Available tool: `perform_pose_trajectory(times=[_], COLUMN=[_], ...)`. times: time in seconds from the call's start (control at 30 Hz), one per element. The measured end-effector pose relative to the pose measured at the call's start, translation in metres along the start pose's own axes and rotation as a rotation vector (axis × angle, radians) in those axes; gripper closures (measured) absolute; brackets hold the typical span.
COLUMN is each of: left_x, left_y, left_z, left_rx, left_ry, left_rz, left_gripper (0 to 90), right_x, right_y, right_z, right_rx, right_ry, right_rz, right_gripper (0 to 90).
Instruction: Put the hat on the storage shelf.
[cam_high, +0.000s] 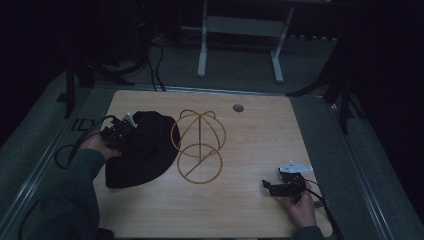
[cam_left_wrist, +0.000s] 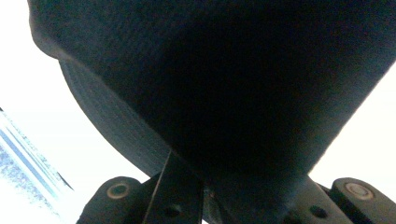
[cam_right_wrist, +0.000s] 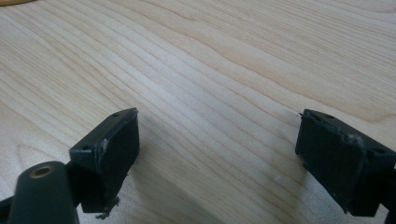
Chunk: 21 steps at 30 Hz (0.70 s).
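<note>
Left gripper jaws apparently clamped on black hat, right gripper jaws apart above table

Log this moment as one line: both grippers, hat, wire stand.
left gripper: shut on black hat | right gripper: open, empty, above table | wire stand: beside hat, untouched

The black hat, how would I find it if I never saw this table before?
Look at the wooden table and go to its left side. The black hat lies there, its brim pinched by the left gripper. Next to it stands a gold wire stand, thin and see-through, while the hat is a dark, floppy cloth thing.
</note>
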<state>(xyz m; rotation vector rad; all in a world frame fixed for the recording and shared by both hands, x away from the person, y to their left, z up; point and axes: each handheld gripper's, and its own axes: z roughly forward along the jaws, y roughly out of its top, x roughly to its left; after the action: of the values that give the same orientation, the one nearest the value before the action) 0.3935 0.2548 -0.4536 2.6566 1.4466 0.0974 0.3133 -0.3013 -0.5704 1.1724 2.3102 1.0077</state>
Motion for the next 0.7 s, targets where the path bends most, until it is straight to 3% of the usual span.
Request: perform_pose_trajectory(times=[0.27,0.47,0.7], left_x=[0.002,-0.004,-0.003], left_y=[-0.003,-0.007,-0.011], left_z=[-0.005,-0.012,-0.019], left_rx=[-0.025,-0.081,-0.121], left_ry=[0.012,0.036,0.024], left_rz=[0.011,0.023,0.038], left_gripper=[88.0,88.2,88.3], right_x=[0.000,0.000,0.000], right_y=[0.000,0.000,0.000], right_z=[0.000,0.000,0.000], right_rx=[0.000,0.000,0.000], right_ry=[0.000,0.000,0.000], right_rz=[0.000,0.000,0.000], right_gripper=[13.4,13.5,13.5])
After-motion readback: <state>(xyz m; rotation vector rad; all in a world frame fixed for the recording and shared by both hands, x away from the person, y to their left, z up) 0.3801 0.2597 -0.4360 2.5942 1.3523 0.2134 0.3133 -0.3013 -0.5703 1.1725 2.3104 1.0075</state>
